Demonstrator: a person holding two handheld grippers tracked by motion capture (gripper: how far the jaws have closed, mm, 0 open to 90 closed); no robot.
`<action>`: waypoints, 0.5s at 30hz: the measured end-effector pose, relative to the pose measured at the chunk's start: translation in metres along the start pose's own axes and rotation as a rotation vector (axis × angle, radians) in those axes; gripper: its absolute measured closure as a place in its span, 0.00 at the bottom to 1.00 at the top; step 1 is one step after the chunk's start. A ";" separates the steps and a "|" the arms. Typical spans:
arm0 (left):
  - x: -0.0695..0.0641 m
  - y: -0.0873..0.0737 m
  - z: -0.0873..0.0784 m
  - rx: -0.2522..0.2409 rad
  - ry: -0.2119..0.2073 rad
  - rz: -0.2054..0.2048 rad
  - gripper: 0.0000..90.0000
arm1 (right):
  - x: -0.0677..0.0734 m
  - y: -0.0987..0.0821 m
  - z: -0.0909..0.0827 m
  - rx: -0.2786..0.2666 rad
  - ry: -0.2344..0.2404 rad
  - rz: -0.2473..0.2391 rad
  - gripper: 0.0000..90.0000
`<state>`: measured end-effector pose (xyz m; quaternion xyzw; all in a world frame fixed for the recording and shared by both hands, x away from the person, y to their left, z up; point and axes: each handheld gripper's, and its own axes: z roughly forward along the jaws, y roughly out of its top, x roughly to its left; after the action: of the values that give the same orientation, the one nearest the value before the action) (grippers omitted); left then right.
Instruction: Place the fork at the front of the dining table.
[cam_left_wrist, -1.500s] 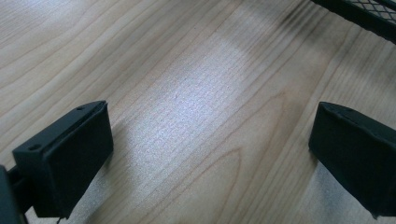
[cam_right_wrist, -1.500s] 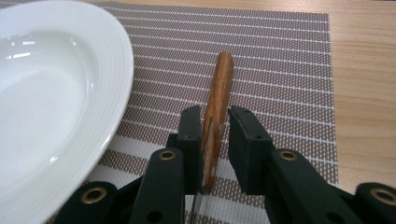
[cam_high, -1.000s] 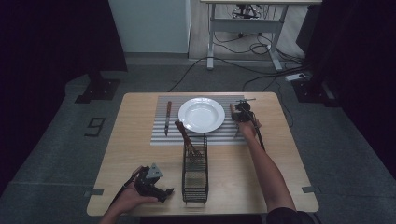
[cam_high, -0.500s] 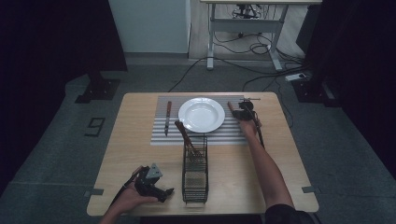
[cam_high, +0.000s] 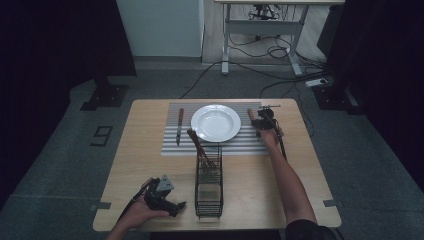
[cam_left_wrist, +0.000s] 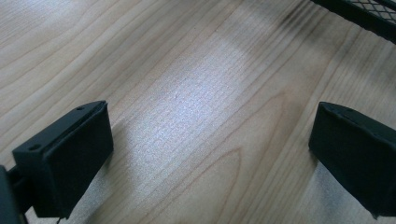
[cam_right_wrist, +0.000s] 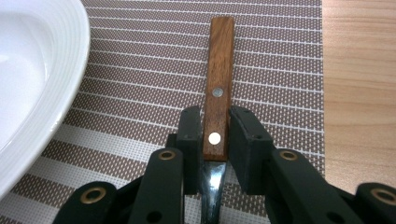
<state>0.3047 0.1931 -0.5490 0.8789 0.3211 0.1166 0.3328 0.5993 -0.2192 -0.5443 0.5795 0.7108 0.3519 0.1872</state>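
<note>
The right gripper's (cam_right_wrist: 215, 123) black fingers (cam_right_wrist: 191, 135) stand on either side of the wooden-handled metal utensil (cam_right_wrist: 220, 60), and they have just been opening: the pads appear eased off the handle rather than pressed on it. The utensil lies flat on the brown-and-white striped woven placemat (cam_right_wrist: 140, 70), just right of the round white plate (cam_right_wrist: 28, 84), its handle pointing away from the gripper. The step in hand is judged to be the setting-down of this utensil beside the plate. A little more opening and a straight lift are called for next, so that the handle is not dragged. Room is tight toward the plate rim, while bare light wooden tabletop (cam_right_wrist: 359, 70) lies open on the side away from the plate. Well nearer the person than the plate, the left gripper's fingers (cam_left_wrist: 65, 158) are spread wide and empty over the tabletop, beside the black wire basket (cam_high: 209, 182).
</note>
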 end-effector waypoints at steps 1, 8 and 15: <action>0.000 0.000 0.000 0.000 0.000 0.001 0.00 | 0.000 0.000 0.000 0.002 0.001 -0.002 0.81; 0.000 0.000 0.000 0.000 -0.002 0.003 0.00 | 0.001 0.001 -0.011 -0.009 0.030 -0.022 0.70; 0.000 0.000 0.000 0.000 -0.003 0.004 0.00 | 0.006 -0.004 -0.030 -0.032 0.081 -0.051 0.59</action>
<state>0.3051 0.1932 -0.5490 0.8797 0.3192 0.1160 0.3329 0.5751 -0.2218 -0.5257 0.5434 0.7267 0.3814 0.1767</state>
